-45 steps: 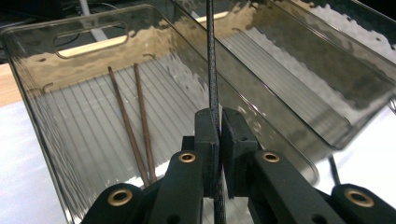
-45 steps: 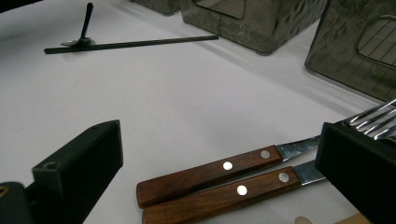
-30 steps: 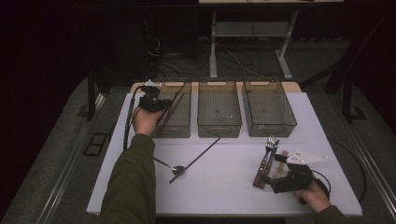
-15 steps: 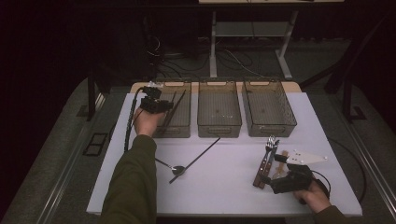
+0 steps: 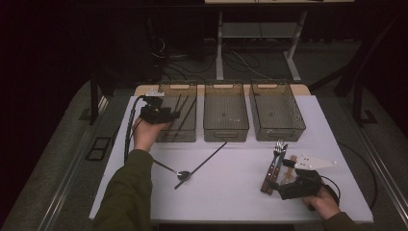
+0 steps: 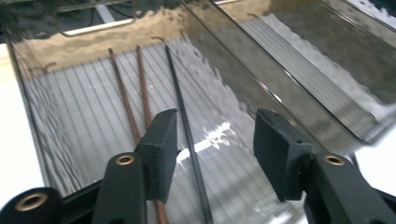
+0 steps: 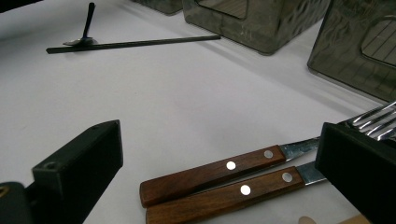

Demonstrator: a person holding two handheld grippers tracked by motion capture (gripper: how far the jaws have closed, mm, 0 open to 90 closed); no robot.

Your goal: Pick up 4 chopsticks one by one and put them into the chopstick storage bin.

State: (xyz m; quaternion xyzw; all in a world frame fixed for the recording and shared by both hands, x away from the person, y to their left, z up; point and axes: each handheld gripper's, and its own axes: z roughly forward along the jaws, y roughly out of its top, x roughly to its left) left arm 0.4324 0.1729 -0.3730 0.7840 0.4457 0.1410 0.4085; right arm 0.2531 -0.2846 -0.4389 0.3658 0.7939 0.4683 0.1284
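chopsticks (image 6: 140, 93): 3 in left bin (image 5: 163, 135) | forks (image 7: 224, 182): 2 | bins: 3

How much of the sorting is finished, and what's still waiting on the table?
Done: two brown chopsticks and one black chopstick lie in the left clear bin. The left claw, just opened, hovers over them holding nothing. Left: another black chopstick, a dark spoon and two wooden-handled forks beside the open right claw.

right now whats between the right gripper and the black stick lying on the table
Bare white table, as the high view shows. The right gripper sits open by the wooden-handled forks; the black stick lies to its left, crossing a spoon.
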